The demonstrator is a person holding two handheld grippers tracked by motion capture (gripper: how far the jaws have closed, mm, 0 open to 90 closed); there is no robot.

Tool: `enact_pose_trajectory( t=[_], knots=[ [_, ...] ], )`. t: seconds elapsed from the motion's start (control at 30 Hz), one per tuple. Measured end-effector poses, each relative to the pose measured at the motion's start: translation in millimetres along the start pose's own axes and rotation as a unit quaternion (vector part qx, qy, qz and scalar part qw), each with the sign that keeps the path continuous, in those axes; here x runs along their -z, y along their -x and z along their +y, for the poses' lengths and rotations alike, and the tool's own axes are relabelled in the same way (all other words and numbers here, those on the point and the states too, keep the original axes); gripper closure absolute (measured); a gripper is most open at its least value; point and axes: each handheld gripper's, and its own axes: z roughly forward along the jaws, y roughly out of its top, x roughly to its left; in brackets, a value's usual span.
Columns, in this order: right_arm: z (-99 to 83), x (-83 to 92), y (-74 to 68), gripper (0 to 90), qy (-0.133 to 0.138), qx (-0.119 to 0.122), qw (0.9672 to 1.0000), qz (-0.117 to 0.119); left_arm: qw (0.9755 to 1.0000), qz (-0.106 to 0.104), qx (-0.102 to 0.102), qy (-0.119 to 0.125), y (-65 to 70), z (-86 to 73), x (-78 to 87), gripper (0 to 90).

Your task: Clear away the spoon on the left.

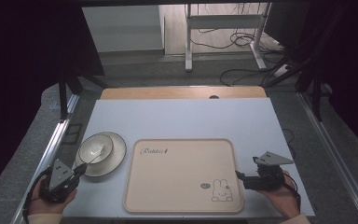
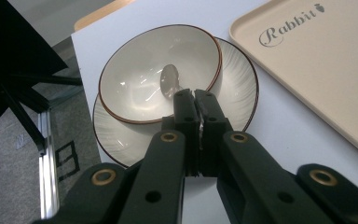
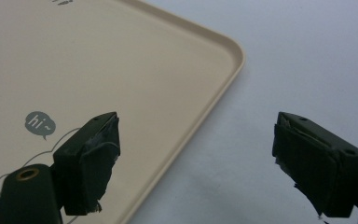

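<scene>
Your left gripper (image 2: 195,95) is pinching its jaws closed on a spoon (image 2: 170,80) handle; the spoon is lying in the bowl (image 2: 135,70), which is sitting on a plate (image 2: 235,84) left of the tray (image 1: 182,205). Your right gripper (image 3: 193,158) is gaping wide, holding nothing, straddling the tray's right edge over the worktop (image 1: 177,119).

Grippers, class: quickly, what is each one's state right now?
Left gripper: shut on the spoon handle in the bowl.
Right gripper: open, holding nothing, over the tray edge.
</scene>
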Motion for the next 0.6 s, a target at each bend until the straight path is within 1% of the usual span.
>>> enact_pose_trajectory(
  t=[0.2, 0.4, 0.6],
  knots=[
    [0.0, -0.3, 0.0, 15.1, 0.0, 0.001, 1.0, -0.001, 0.9999, 0.003, 0.001, 0.011, -0.4, 1.2, 2.7, 89.8],
    [0.0, -0.3, 0.0, 15.1, 0.0, 0.001, 1.0, -0.001, 0.9998, 0.004, 0.004, 0.017, -1.0, 2.2, 4.9, 89.8],
    [0.1, -0.2, 0.4, 15.1, 0.0, 0.001, 1.0, -0.001, 0.9995, 0.006, 0.009, 0.029, -1.7, 5.2, 9.3, 89.8]
  ],
)
